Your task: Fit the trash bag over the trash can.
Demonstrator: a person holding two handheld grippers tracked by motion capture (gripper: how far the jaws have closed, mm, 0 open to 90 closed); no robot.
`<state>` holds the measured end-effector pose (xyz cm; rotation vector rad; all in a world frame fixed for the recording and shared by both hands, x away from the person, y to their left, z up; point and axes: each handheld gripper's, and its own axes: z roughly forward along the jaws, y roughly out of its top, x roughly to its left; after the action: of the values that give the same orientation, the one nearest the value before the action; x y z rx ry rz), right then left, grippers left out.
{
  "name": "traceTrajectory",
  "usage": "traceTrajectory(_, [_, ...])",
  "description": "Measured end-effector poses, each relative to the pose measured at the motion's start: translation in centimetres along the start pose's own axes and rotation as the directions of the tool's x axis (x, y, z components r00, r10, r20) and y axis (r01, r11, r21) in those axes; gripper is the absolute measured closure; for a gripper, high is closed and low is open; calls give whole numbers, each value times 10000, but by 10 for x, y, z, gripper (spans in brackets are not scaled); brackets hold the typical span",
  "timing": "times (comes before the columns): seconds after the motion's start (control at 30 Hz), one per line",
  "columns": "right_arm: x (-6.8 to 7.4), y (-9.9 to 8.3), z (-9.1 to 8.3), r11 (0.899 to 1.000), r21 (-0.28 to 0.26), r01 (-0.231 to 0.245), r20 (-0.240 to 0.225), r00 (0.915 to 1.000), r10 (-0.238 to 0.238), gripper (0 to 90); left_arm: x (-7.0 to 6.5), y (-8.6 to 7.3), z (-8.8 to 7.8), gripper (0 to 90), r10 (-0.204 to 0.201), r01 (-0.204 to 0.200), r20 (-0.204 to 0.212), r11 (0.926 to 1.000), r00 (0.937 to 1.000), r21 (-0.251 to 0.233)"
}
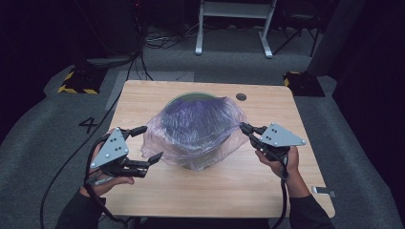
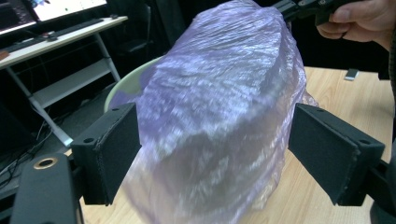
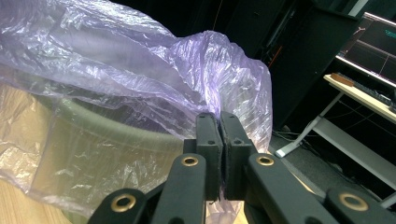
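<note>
So, status, big to small:
table (image 1: 157,191): pale wood top, carries everything; grommet hole (image 1: 241,97) near its 1 o'clock corner.
bag (image 1: 198,126): thin purple plastic, centre of table, draped loosely over the bin; skirt hangs down the outside, not seated on the rim.
bin (image 1: 191,97): round, pale green, under the bag; rim peeks out at 12 o'clock.
right gripper (image 1: 247,129): at 3 o'clock of the bin, jaws clamped on a pinch of bag film, pulling it taut outward. Pinch is clear in the right gripper view (image 3: 220,140).
left gripper (image 1: 145,143): at 9 o'clock of the bin, jaws spread wide, pads off the film, bag just ahead of them (image 2: 210,140).
step: lining the bin, my read; one edge held, the other free.
next: left needs a fresh bite on the hem at 9 o'clock, then both stretch the mouth over the rim. Film is slippery; shallow bite may slip.
writing: "4" (image 1: 89,125) on the floor at 9 o'clock of the table. No brands legible.
</note>
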<state>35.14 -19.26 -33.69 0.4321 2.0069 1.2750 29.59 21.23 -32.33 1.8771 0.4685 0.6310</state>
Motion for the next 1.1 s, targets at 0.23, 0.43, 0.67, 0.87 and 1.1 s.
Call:
traceTrajectory(0.23, [1, 5, 5, 9999, 108, 60, -67, 10000, -60, 884, 3, 6, 23, 162, 420, -449, 401, 9961, 9983, 754])
traceTrajectory(0.43, [-2, 7, 10, 9998, 183, -36, -190, 9998, 40, 884, -4, 6, 26, 158, 946, -954, 118, 9903, 9954, 1013])
traceTrajectory(0.67, [-2, 9, 11, 9998, 189, -116, -207, 9997, 120, 846, 7, 5, 32, 371, 703, -620, -499, 9864, 9963, 1522])
traceTrajectory(0.87, [-4, 9, 13, 9997, 47, -219, -106, 9997, 219, 786, 17, 4, 34, 667, 772, -586, -1145, 9856, 9904, 1584])
traceTrajectory(1.1, [-10, 6, 13, 9989, 41, -461, 98, 9989, 461, 788, 21, 5, 35, 862, 1072, -944, -895, 9862, 9902, 1362])
